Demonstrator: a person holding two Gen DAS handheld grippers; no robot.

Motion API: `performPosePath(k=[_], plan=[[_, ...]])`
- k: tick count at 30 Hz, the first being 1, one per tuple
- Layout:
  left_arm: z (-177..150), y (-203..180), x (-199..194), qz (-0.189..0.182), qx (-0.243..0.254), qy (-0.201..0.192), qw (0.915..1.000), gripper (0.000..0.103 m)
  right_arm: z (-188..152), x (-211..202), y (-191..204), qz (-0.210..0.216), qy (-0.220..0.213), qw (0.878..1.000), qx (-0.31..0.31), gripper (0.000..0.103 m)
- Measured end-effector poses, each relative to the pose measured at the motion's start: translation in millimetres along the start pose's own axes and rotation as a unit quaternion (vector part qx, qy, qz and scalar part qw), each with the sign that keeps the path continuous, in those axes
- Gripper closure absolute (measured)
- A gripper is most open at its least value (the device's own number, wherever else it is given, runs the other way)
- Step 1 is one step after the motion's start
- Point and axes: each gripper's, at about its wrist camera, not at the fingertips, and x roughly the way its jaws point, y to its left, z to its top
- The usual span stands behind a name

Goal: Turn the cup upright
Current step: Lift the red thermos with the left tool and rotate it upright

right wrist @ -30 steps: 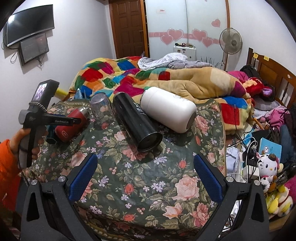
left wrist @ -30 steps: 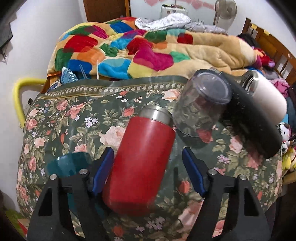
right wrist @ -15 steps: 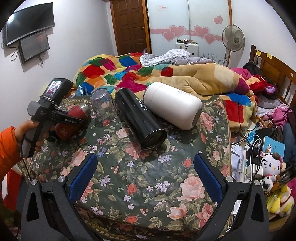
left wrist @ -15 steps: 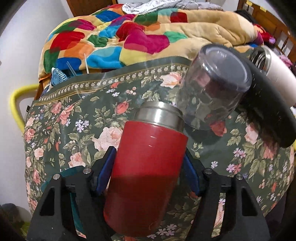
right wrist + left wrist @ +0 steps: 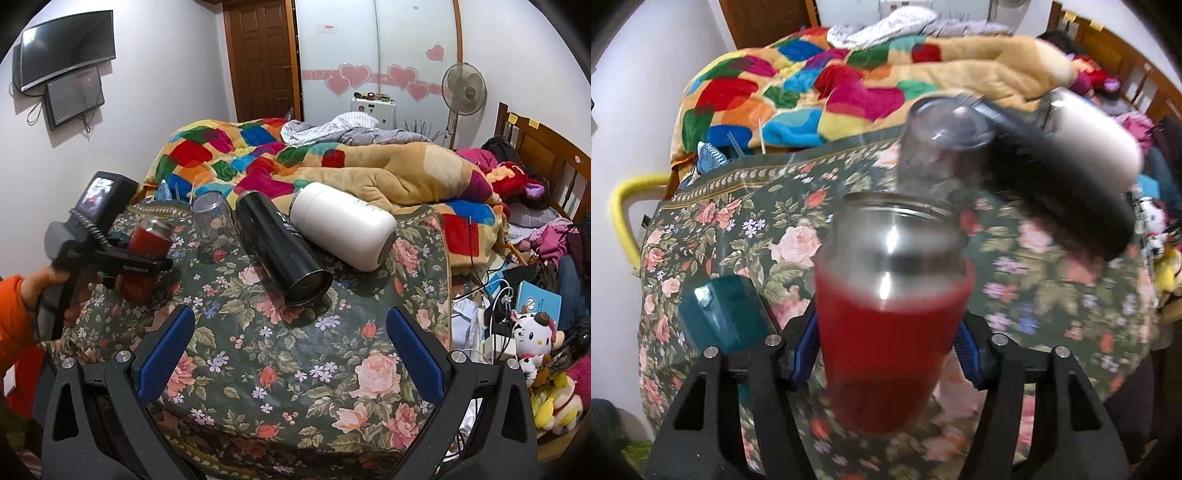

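Observation:
My left gripper (image 5: 886, 354) is shut on a red cup (image 5: 886, 332) with a steel rim, holding it by the body, tilted up toward upright with its open mouth facing up and away; the picture is blurred. In the right wrist view the red cup (image 5: 147, 243) sits in the left gripper (image 5: 142, 264) at the table's left edge. My right gripper (image 5: 290, 354) is open and empty above the near middle of the floral tablecloth (image 5: 295, 369).
A clear glass (image 5: 214, 221) stands upside down behind the red cup. A black flask (image 5: 280, 247) and a white flask (image 5: 343, 229) lie on their sides. A teal object (image 5: 724, 314) lies left of the left gripper. A bed with a patchwork blanket (image 5: 258, 155) lies beyond.
The left gripper closed on the red cup and has tipped it from lying on its side up toward upright. The right gripper has stayed open, nearly still.

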Motion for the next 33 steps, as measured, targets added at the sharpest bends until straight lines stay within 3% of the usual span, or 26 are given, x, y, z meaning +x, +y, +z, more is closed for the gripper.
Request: performPosePath(k=[7, 14, 25, 33], plan=[[-15, -29, -48, -0.026, 0.013, -0.047, 0.9985, 0.042, -1, -19, 3, -0.005, -0.019, 1.0, -0.004, 0.0], [-35, -65, -70, -0.067, 0.037, -0.052, 0.9957, 0.042, -5, -36, 1, -0.013, -0.036, 0.999, -0.005, 0.0], [-67, -125, -40, -0.109, 0.083, 0.025, 0.9902, 0.042, -17, -46, -15, -0.025, -0.036, 0.999, 0.004, 0.0], [-48, -134, -32, -0.11, 0.087, 0.006, 0.9901, 0.042, -19, -43, -25, -0.029, -0.033, 0.999, 0.014, 0.0]])
